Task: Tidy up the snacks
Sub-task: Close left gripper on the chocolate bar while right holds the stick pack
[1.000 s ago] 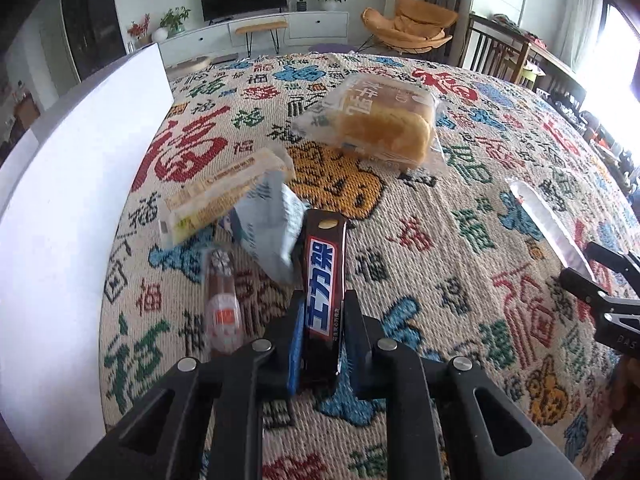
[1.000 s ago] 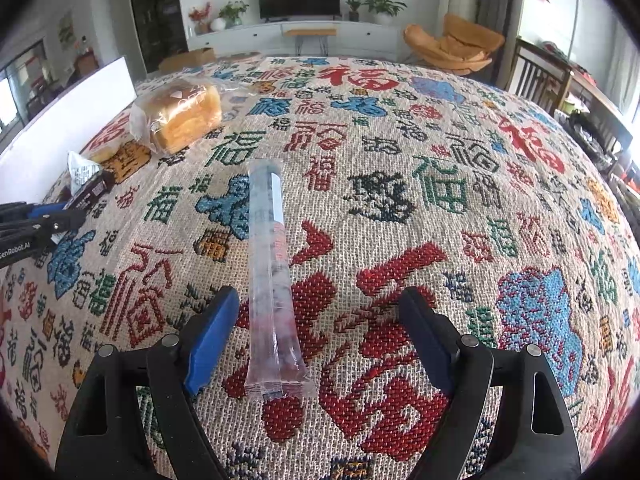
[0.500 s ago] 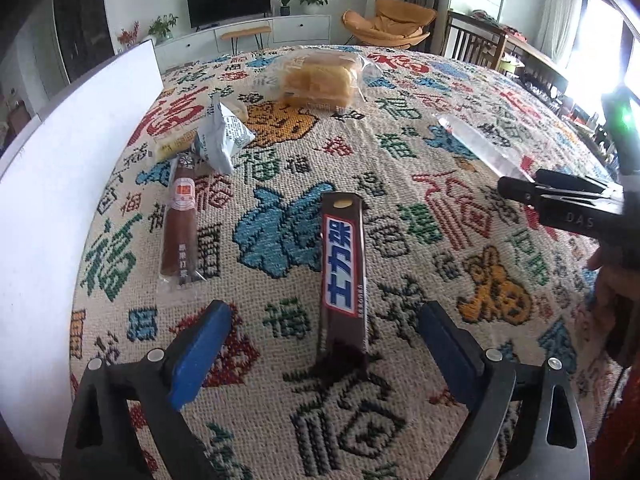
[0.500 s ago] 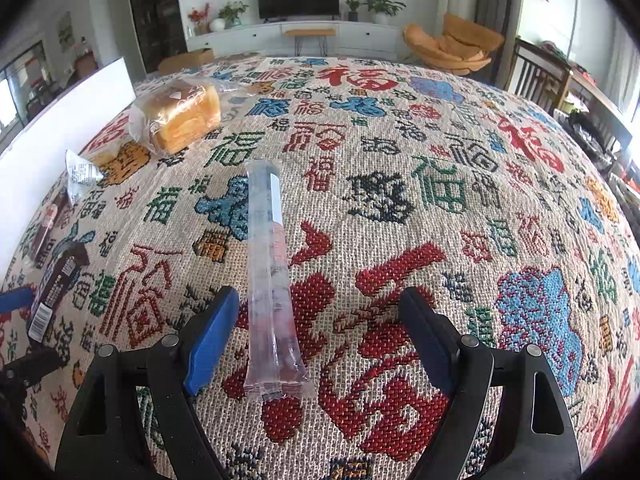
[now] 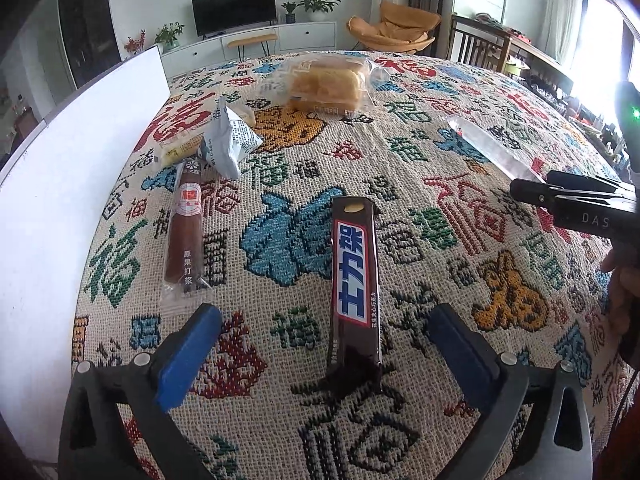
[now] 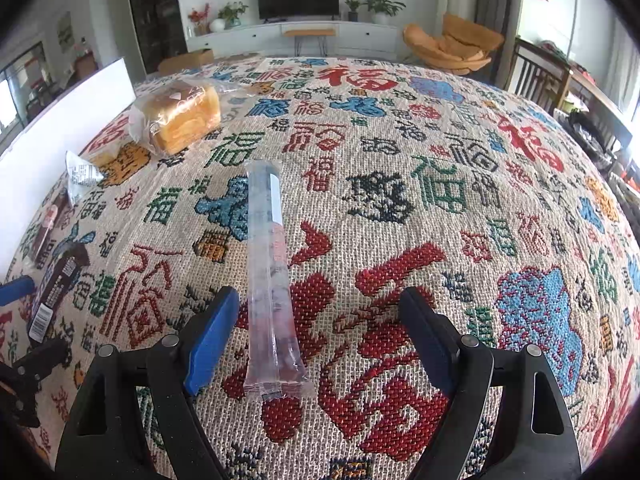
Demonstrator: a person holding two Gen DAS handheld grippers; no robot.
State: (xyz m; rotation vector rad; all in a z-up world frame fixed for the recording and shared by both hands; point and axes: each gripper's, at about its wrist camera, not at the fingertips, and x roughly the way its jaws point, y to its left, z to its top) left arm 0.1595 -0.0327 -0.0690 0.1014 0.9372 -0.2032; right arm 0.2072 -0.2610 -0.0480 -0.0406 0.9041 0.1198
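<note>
Snacks lie on a patterned woven tablecloth (image 5: 400, 208). Dark brown chocolate bar with blue-and-white label (image 5: 354, 276) lies flat between the wide-spread fingers of the left gripper (image 5: 324, 344), touching neither pad. Long clear plastic tube packet (image 6: 270, 276) lies lengthwise inside the right gripper (image 6: 320, 330), jaws wide, untouched. Bagged golden bread loaf (image 6: 180, 116), grey-white foil pouch (image 5: 228, 144) and brown wrapped sausage stick (image 5: 186, 224) sit near a white board (image 5: 60, 184).

The right gripper (image 6: 320, 332) stands wide open over the patterned cloth (image 6: 440, 184). A clear tube snack (image 6: 269, 276) lies between its fingers, nearer the left one, touching neither.
</note>
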